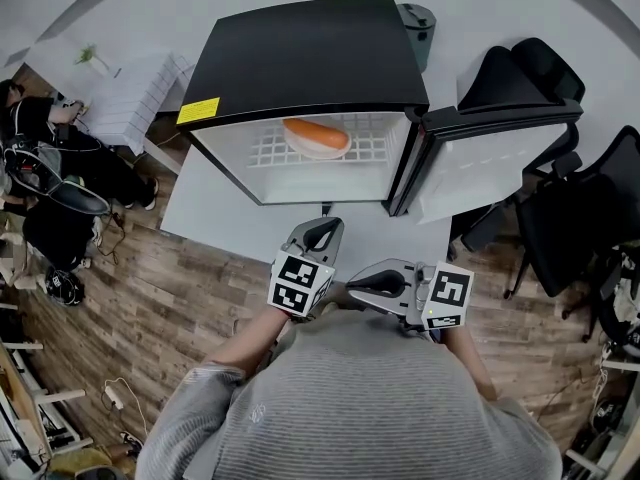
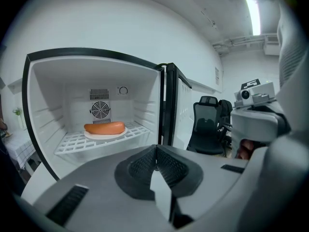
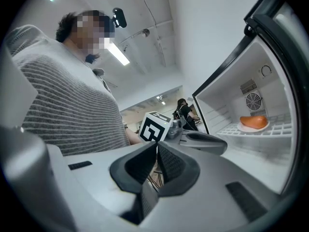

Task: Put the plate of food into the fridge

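The small black-topped fridge (image 1: pixel 310 58) stands open, its door (image 1: pixel 490 163) swung out to the right. On its white wire shelf (image 1: pixel 270 153) rests a white plate (image 1: pixel 312 151) bearing an orange sausage (image 1: pixel 316 133); the left gripper view shows the same sausage (image 2: pixel 104 127) deep inside, on that plate (image 2: pixel 105 134). My left gripper (image 1: pixel 322 232) hovers just outside the fridge opening, shut and empty, well short of the plate. My right gripper (image 1: pixel 355 284) sits close to my body, pointing left towards the left gripper, jaws together with nothing held. In the right gripper view the sausage (image 3: pixel 254 122) lies far right.
Black office chairs (image 1: pixel 590 198) crowd the space right of the open door. A seated person (image 1: pixel 40 138) and a white shelf unit are at the far left. The fridge stands on a pale platform (image 1: pixel 230 228) over a wood floor.
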`<state>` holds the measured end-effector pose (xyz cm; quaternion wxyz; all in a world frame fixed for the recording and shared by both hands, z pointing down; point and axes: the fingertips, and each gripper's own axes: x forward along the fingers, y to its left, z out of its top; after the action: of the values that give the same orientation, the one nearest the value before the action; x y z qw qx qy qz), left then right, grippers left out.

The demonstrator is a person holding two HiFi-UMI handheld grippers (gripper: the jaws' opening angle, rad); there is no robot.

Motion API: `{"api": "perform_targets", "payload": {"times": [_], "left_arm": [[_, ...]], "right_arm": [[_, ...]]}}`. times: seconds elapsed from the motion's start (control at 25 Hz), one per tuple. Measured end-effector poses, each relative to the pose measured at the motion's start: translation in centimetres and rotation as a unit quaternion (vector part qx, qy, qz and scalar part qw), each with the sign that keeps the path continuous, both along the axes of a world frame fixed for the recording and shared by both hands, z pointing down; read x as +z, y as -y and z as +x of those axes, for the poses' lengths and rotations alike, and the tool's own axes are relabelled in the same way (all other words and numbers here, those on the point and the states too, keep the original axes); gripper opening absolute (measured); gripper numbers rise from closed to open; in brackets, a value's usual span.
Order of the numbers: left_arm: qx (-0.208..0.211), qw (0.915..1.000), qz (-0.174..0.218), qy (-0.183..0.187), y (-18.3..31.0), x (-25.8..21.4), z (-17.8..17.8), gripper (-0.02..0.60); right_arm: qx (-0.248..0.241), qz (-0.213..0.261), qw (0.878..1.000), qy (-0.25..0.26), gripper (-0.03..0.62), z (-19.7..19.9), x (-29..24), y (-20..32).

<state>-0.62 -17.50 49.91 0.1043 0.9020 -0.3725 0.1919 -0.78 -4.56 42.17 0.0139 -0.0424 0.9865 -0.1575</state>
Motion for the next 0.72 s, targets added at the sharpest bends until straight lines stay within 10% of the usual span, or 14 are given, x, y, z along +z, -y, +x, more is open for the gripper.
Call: {"api": "perform_targets", "payload": {"times": [0.36, 0.72], "left_arm": [[-0.009, 0.9980, -0.007, -0.062, -2.2, -0.9, 0.1, 0.011], [0.067, 0.9794, 0.062, -0.180, -5.2, -6.1, 1.7, 0.011]], "right_arm": [[0.025, 0.006, 0.999, -0.018, 0.015, 0.8, 1.2, 1.0], [0.097, 0.037, 0.995, -0.013, 0.015, 2.2, 0.5, 3.1]]}}
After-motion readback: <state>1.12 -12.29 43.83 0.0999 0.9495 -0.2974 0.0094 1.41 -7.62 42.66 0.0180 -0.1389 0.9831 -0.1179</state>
